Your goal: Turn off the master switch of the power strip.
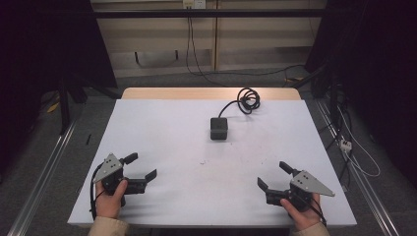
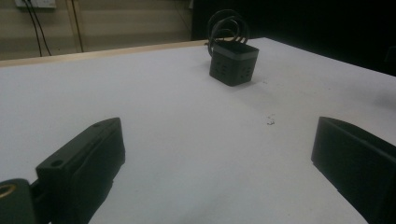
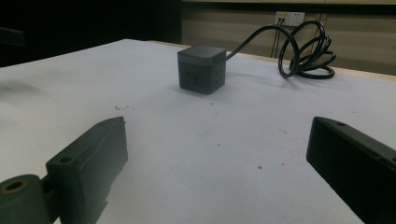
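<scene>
On the white bench (image 1: pixel 162 128), toward its far middle, a dark cube-shaped power block (image 1: pixel 219 128) is sitting upright, its black cable (image 1: pixel 247 100) trailing back into a loose coil near the far edge. Both grippers are resting at the near edge, well apart from the block. Left gripper (image 1: pixel 143 165) is lying at the near left corner, jaws standing wide apart with nothing between them; its own view is showing the block (image 2: pixel 233 64) ahead and slightly right of centre, bare bench between. Right gripper (image 1: pixel 274 176) is sitting at the near right corner, jaws likewise spread and holding nothing; its view is placing the block (image 3: pixel 201 69) ahead, centred between the jaws, coil (image 3: pixel 308 51) behind it to the right.
</scene>
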